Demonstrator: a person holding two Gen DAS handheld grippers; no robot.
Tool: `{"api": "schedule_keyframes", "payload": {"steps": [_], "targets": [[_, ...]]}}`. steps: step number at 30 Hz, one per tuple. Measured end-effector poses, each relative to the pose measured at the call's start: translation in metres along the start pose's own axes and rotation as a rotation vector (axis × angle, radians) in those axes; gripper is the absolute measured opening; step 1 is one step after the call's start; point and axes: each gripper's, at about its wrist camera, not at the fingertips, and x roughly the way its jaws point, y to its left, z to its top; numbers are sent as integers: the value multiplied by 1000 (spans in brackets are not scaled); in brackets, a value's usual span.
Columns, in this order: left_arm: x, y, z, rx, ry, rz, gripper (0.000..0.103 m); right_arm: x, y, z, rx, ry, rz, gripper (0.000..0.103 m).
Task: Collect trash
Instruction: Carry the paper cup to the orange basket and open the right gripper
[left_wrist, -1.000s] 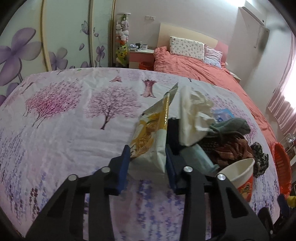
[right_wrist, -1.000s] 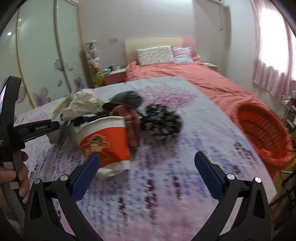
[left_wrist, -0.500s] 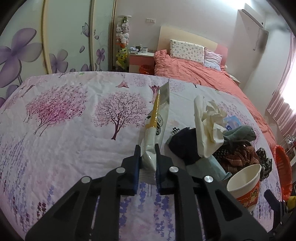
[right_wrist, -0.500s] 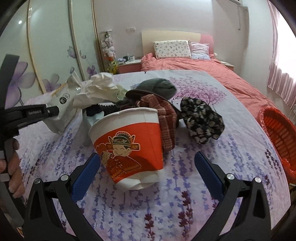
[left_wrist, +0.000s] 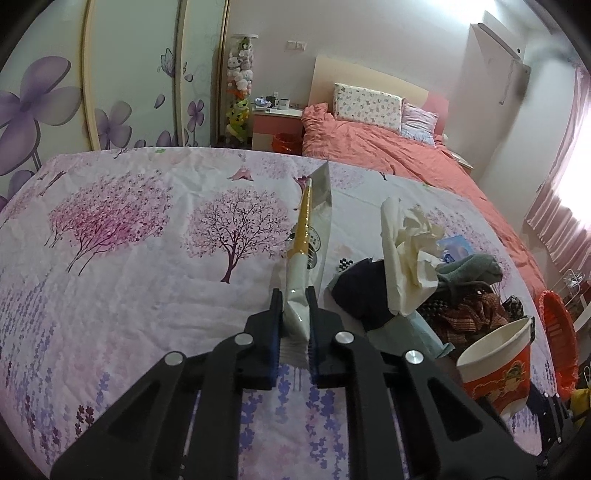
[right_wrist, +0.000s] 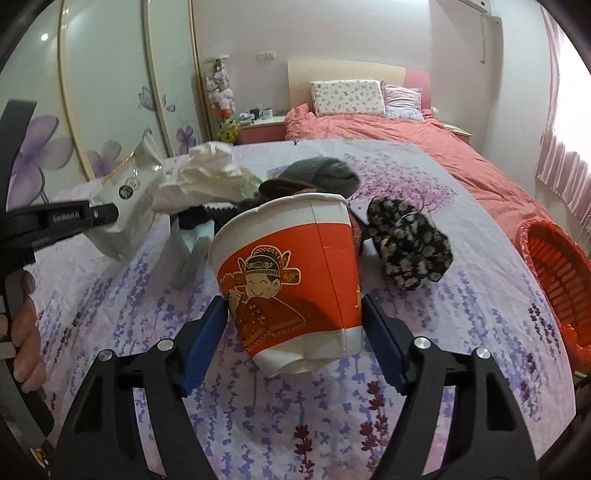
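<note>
Your left gripper (left_wrist: 294, 328) is closed tight on the bottom edge of a white and yellow snack bag (left_wrist: 308, 243); the bag stands edge-on between the pads and rises clear of the bedspread (left_wrist: 122, 288); in the right wrist view the same bag (right_wrist: 129, 199) shows at the left, above the bedspread (right_wrist: 480, 295), clamped by the left gripper (right_wrist: 96, 218); your left hand (right_wrist: 24, 325) grips that tool's handle at the left edge.

Your right gripper (right_wrist: 295, 325) is partly closed around a red and white paper cup (right_wrist: 291, 273); both blue pads touch the cup's lower sides; the cup tilts slightly, mouth up; you cannot tell whether its base rests on the bedspread. In the left wrist view the cup (left_wrist: 498, 362) sits near the right edge of the bedspread.

Behind the cup lies a pile: crumpled white tissue (right_wrist: 199, 177), a grey knit item (right_wrist: 317, 173), and a black floral cloth (right_wrist: 410, 251) just to its right; the tissue (left_wrist: 406, 254) stands just right of the snack bag in the left wrist view.

An orange basket (right_wrist: 554, 280) stands beside the right edge of the bedspread; farther back is a bed with a coral cover (right_wrist: 424, 136) and two pillows.
</note>
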Motion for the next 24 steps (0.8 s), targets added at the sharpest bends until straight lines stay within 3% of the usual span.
{"api": "schedule_keyframes", "payload": {"steps": [9, 12, 24], "targets": [[16, -3, 0, -14, 43, 13, 19, -7, -6, 4, 14, -35, -27, 73], [18, -6, 3, -7, 42, 17, 17, -9, -13, 4, 25, -38, -29, 73], [-11, -19, 11, 34, -34, -11, 12, -21, -30, 17, 61, -98, -44, 73]]}}
